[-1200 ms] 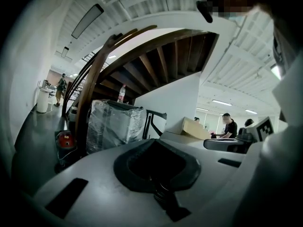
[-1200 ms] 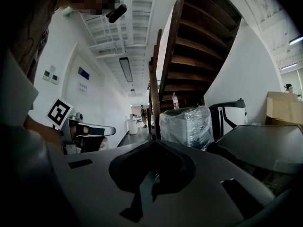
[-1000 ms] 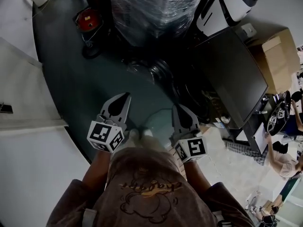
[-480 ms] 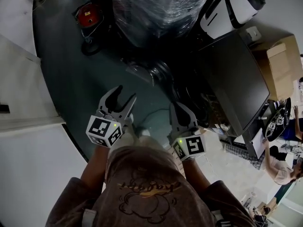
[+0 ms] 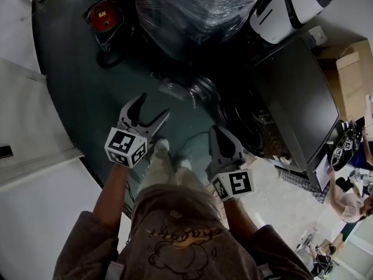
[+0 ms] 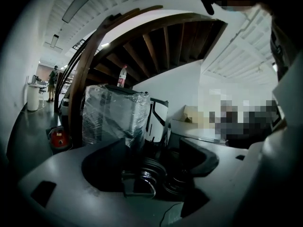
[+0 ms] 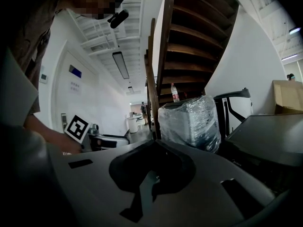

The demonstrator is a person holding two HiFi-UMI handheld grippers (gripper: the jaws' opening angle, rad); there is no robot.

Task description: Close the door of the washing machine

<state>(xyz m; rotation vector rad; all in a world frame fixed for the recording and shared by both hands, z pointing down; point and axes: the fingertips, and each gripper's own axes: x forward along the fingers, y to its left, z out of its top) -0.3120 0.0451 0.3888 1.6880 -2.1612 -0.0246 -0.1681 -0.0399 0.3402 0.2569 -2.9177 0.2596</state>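
Observation:
The dark washing machine (image 5: 297, 107) stands at the right of the head view. Its round glass door (image 5: 199, 90) is swung open towards the middle of the floor. My left gripper (image 5: 152, 107) hangs short of the door, touching nothing, and its jaws are opening. In the left gripper view the door (image 6: 147, 173) shows in the wide gap of that gripper (image 6: 151, 171), still far off. My right gripper (image 5: 220, 132) is shut and empty, in front of the machine's opening. In the right gripper view its tips (image 7: 154, 144) meet, with the machine's top (image 7: 270, 136) to the right.
A large plastic-wrapped load (image 5: 192, 7) stands behind the door, under a wooden staircase (image 7: 163, 56). A red canister (image 5: 100, 17) sits on the dark floor at upper left. A white and black appliance (image 5: 291, 7) and a cardboard box (image 5: 352, 80) flank the machine.
The left gripper's jaws have gone from shut to wide open. Both grippers have moved forward towards the machine's door. The right gripper stays shut.

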